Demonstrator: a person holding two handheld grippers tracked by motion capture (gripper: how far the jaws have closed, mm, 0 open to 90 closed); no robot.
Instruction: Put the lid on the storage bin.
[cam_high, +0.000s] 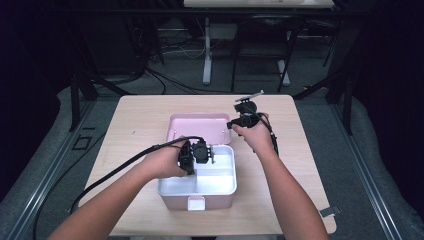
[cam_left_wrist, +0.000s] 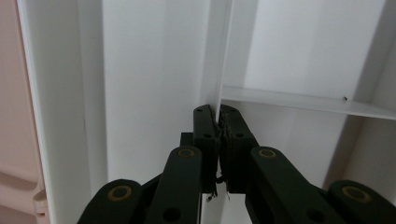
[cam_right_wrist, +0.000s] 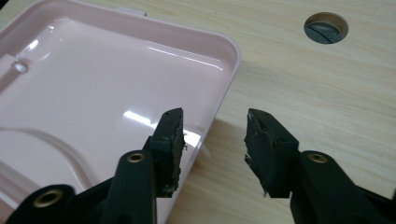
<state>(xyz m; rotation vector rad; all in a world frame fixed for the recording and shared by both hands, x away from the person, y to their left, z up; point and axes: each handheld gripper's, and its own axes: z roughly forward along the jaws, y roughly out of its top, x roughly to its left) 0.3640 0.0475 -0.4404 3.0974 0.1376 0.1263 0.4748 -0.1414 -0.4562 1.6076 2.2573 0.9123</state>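
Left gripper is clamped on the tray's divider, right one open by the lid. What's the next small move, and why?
Probably lift the left gripper straight up: it is shut on the white tray's divider, so the white tray should rise out of the pink box. The open right gripper straddles the lid's edge.

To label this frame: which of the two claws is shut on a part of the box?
The left claw is the one: it pinches the white divider wall inside the box. The right claw hangs open beside the pink lid, gripping nothing.

Your 2 forearms are bare, no sleeves. Each gripper, left gripper (cam_high: 212, 154) and right gripper (cam_high: 231, 125), has 2 black jaws with brass-coloured rivets and a black cable.
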